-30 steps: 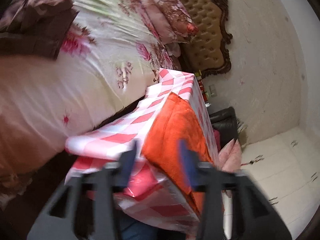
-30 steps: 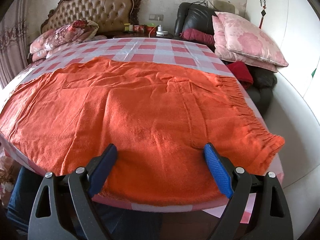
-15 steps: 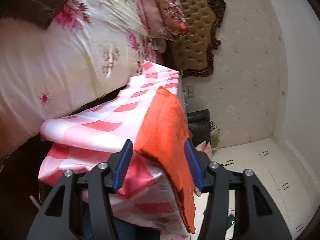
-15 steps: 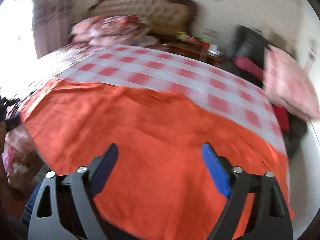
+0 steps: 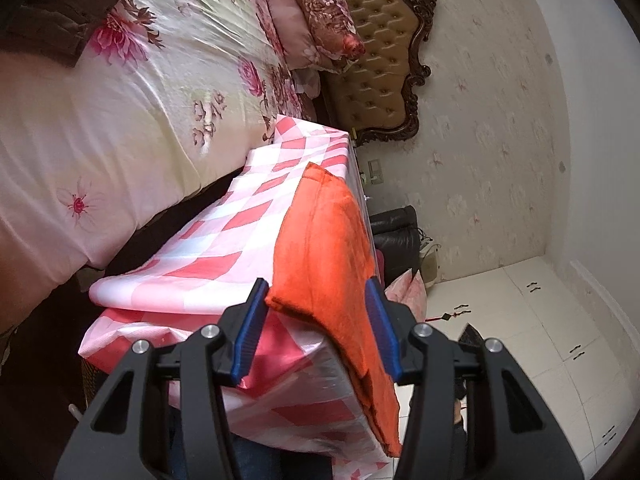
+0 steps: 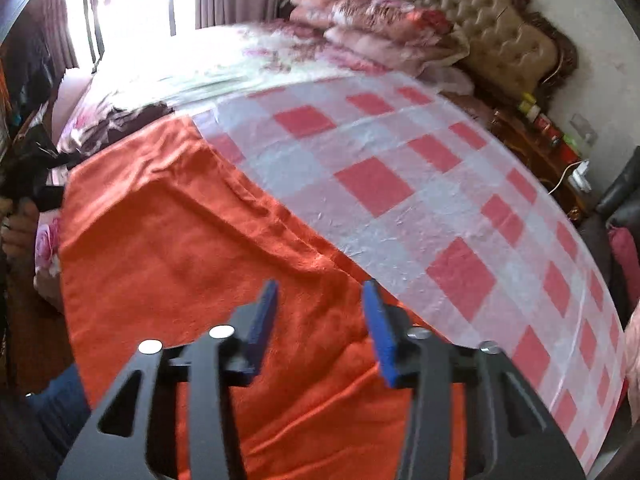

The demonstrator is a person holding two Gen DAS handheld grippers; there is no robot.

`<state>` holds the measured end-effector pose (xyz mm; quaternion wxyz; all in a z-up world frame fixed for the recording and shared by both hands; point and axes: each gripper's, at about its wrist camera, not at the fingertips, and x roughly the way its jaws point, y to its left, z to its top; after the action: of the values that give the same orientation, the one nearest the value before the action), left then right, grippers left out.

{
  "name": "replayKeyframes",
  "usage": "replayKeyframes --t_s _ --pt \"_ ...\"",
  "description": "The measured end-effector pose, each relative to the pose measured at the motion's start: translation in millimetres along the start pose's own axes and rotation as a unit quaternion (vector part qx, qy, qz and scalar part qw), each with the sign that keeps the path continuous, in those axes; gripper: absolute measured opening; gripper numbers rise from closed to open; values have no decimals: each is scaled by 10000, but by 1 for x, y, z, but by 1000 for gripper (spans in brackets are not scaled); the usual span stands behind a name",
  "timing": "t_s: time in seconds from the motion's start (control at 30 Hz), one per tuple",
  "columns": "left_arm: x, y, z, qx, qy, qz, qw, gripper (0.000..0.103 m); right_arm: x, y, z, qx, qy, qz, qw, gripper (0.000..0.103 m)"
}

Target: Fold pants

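Observation:
Orange pants (image 6: 192, 264) lie spread flat on a table with a pink-and-white checked cloth (image 6: 400, 184). The left wrist view is rolled sideways and looks along the table's end, where the pants' (image 5: 320, 248) corner and edge hang over the cloth (image 5: 224, 248). My left gripper (image 5: 316, 308) is open, its blue pads on either side of that corner without closing on it. My right gripper (image 6: 320, 312) is open just above the pants near their far edge, with nothing between its fingers.
A bed with a floral sheet (image 5: 120, 120) runs along the table's far side, with stacked pillows (image 6: 372, 28) and a tufted headboard (image 6: 500, 40). A dark sofa (image 5: 396, 232) and pink cushion stand beyond. A person's hand (image 6: 20, 224) shows at the left edge. Tiled floor (image 5: 520, 320) lies beside the table.
The right gripper swung left across the pants, from their waistband side toward the legs and far edge. The left gripper drew close to the pants' overhanging corner, which now sits between its open pads.

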<state>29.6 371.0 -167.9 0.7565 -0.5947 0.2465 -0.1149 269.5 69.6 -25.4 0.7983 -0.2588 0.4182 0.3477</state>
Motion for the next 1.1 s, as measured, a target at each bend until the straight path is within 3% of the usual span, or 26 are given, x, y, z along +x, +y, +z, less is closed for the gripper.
replayKeyframes --t_s 0.1,0.17,0.23,0.37,0.5,0.67,0.7,0.77,0.8,1.0,1.1 --pt "-1 -3 2 87 5 -25 10000 49 14 -1 -1 -53 174 -52 9998 25" --pt "-3 -4 3 123 -5 -82 9999 49 20 2 -3 -139 302 -100 9994 5" --pt "-5 -6 4 154 -17 -123 9998 49 20 2 -2 -122 316 -62 9994 0" --pt "-4 -7 6 190 -4 -176 9997 49 21 9 3 -231 254 -209 9992 0" --pt "-5 -6 7 198 18 -196 9996 49 3 -4 16 201 -170 -357 9990 0" --pt "-8 -4 6 185 6 -200 9996 49 10 -9 15 183 127 -473 9986 3" --pt "-8 -4 6 187 2 -198 9996 49 9 -12 13 211 157 -365 9990 10" --pt "-9 -3 6 172 15 -182 9997 49 6 -13 9 122 131 -269 9995 53" --pt "-9 -4 5 174 25 -172 9997 49 6 -12 8 65 117 -263 9996 55" --pt "-7 -6 5 190 51 -147 9997 49 19 -16 1 88 344 -91 9993 52" --pt "-5 -6 5 179 48 -145 9997 49 22 -18 -2 177 357 78 9992 34"
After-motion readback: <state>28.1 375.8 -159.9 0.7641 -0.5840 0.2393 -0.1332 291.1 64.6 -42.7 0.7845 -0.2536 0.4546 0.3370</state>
